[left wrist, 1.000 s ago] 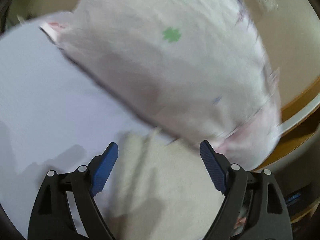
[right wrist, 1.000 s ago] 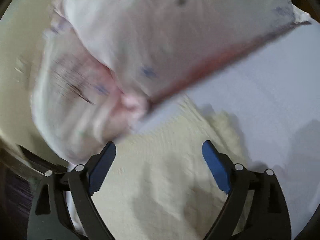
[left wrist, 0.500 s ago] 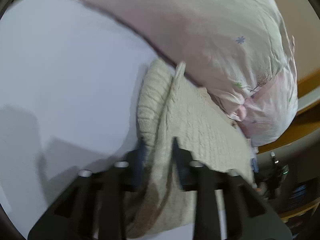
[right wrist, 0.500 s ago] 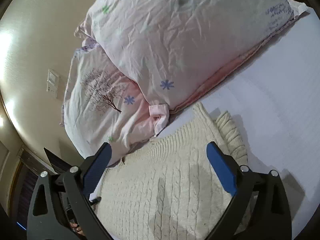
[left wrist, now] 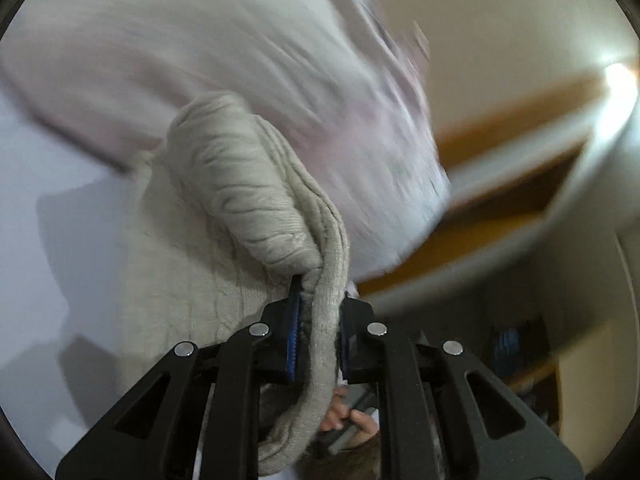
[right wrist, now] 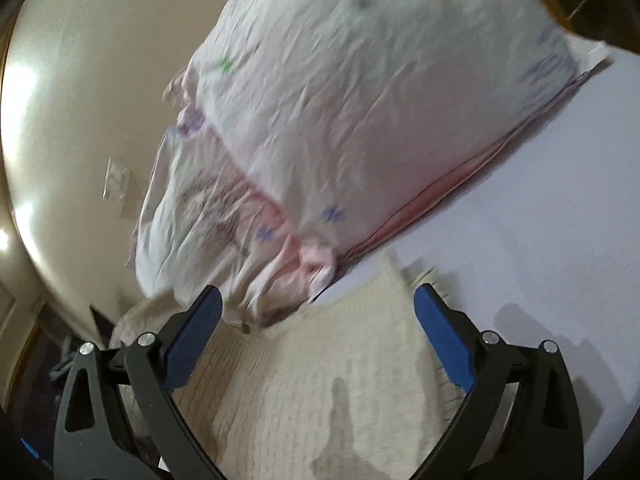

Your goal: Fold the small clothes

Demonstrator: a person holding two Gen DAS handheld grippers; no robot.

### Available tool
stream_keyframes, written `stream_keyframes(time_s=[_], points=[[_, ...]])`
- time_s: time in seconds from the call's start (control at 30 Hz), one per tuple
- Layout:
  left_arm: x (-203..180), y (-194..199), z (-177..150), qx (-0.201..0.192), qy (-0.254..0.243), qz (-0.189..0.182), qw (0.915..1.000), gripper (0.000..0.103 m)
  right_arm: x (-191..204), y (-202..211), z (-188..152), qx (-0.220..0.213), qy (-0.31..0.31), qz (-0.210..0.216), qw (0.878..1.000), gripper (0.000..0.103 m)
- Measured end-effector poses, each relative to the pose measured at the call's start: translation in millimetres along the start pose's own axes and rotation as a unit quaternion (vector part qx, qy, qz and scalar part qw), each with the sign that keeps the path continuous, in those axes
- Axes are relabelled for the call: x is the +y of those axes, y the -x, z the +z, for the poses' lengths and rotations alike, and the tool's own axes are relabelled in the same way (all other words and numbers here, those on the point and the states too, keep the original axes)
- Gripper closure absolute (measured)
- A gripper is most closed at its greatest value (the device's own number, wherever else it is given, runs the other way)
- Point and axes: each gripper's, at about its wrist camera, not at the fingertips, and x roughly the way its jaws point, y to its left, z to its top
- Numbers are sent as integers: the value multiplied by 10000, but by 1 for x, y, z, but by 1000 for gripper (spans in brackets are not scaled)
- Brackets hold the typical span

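A cream cable-knit sweater [left wrist: 240, 208] lies on a white bed sheet [left wrist: 48, 216]. My left gripper [left wrist: 318, 320] is shut on the sweater's edge, and a thick fold of knit bunches up and hangs between the blue pads. The rest of the sweater spreads flat to the left below it. In the right wrist view the sweater [right wrist: 320, 392] lies flat under my right gripper [right wrist: 316, 320], which is open and empty just above the knit.
Two large pale pink patterned pillows [right wrist: 360, 112] lie just beyond the sweater, also blurred in the left wrist view [left wrist: 248, 52]. A cream wall [right wrist: 80, 100] with a switch plate stands behind. White sheet [right wrist: 540, 220] extends to the right.
My left gripper closed on the sweater's edge and lifted it, swinging up and right. My right gripper stayed open over the sweater and moved a little.
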Motion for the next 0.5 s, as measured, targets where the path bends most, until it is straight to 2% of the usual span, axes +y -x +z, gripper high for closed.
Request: stream_keyframes(time_s=[0.03, 0.1, 0.2, 0.23, 0.27, 0.3, 0.33, 0.4, 0.43, 0.47, 0.5], points=[[-7, -22, -4, 161, -69, -63, 9998, 89, -2, 4, 2, -88, -9, -47, 9999, 6], [-19, -97, -21, 773, -159, -100, 9968, 88, -6, 12, 8, -257, 67, -273, 9993, 6], [-16, -177, -43, 1788, -9, -31, 9839, 83, -12, 21, 14, -451, 123, -601, 9971, 6], [-14, -185, -46, 1947, 119, -258, 9805, 83, -15, 22, 15, -450, 96, -589, 9972, 6], [-11, -188, -47, 2051, 415, -801, 9746, 83, -16, 23, 16, -440, 79, -574, 9973, 6], [-11, -183, -43, 1980, 541, -1017, 9734, 81, -18, 23, 17, -425, 67, -566, 9975, 6], [-12, -168, -37, 1757, 519, -1163, 9762, 77, -18, 23, 18, -403, 60, -542, 9977, 6], [-17, -131, -23, 1286, 132, -1144, 9850, 33, -19, 22, 20, -239, 66, -523, 9983, 6], [-18, -106, -16, 985, -132, -883, 9911, 28, -20, 20, 21, -86, 41, -469, 9989, 6], [-15, -80, -11, 714, -394, -387, 9959, 27, -20, 17, 22, 159, 26, -416, 9990, 4], [-11, -61, -9, 560, -575, 54, 9968, 27, -22, 10, 23, 586, -43, -393, 9975, 3]])
